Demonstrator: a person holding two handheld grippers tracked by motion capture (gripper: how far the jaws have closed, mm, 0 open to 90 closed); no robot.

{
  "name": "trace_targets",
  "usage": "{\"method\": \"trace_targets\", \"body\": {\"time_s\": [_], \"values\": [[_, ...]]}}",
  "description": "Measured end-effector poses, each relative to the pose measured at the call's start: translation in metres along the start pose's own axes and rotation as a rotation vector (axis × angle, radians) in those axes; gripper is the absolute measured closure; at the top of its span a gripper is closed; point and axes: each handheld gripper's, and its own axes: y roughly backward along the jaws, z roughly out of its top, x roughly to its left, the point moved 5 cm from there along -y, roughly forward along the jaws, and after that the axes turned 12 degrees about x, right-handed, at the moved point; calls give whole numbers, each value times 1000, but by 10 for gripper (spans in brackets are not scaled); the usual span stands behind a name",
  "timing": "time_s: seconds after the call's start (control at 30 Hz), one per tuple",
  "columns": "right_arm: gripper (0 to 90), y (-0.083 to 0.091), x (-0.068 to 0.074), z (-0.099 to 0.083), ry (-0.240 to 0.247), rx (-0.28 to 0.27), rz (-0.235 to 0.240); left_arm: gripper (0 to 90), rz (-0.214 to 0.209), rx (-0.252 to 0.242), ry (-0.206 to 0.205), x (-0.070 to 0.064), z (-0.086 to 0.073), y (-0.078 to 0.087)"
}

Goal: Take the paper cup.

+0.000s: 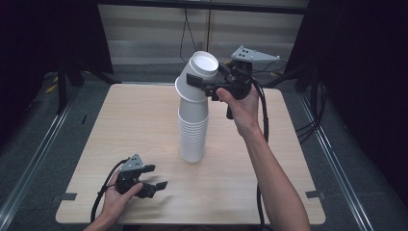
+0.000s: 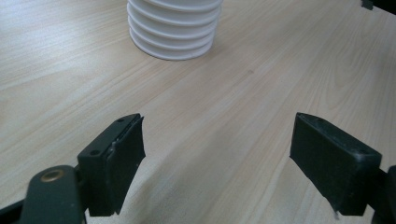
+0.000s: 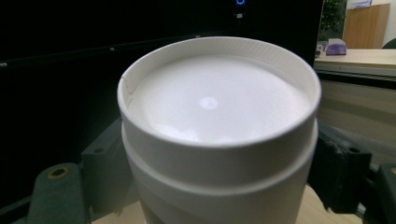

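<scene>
White cup stack (image 1: 194, 130) on counter (image 1: 120, 139), top cups (image 1: 199, 72) tilted, clamped in right gripper (image 1: 204, 83) jaws; left gripper (image 1: 156, 177) jaws wide, empty. Risk: stack toppling from sideways pull.

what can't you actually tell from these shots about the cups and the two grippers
- How many cups the right gripper lifts: in the right gripper view two rims show on the tilted top cup, and the frame's bottom edge cuts off the rest.
- Whether that cup is free of the cup stack: in the high view it overlaps the stack's top.
- The stack's height in the left gripper view: the top edge crops it.
- Cup count: ridges too fine in the high view.
</scene>
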Motion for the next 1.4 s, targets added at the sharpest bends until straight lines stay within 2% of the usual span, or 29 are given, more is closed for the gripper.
{"method": "trace_targets", "body": {"time_s": [0.47, 0.67, 0.87, 0.93, 1.07, 1.4], "values": [[203, 6, 1, 5, 0, -43, 7, 175, 0, 0, 0, 0, 0, 0], [203, 12, 2, 9, -2, -83, 10, 175, 0, -1, 1, 0, 0, 0], [204, 21, 2, 13, 7, -104, -6, 175, 5, -2, 2, 0, 0, 0], [204, 29, 2, 15, 9, -113, -10, 175, 6, -2, 1, 0, 0, -1], [204, 39, 3, 16, 5, -129, -2, 175, 9, 0, 1, 0, 0, -1], [205, 60, 6, 3, 12, -120, -28, 175, 28, -9, 3, 2, 1, -1]]}}
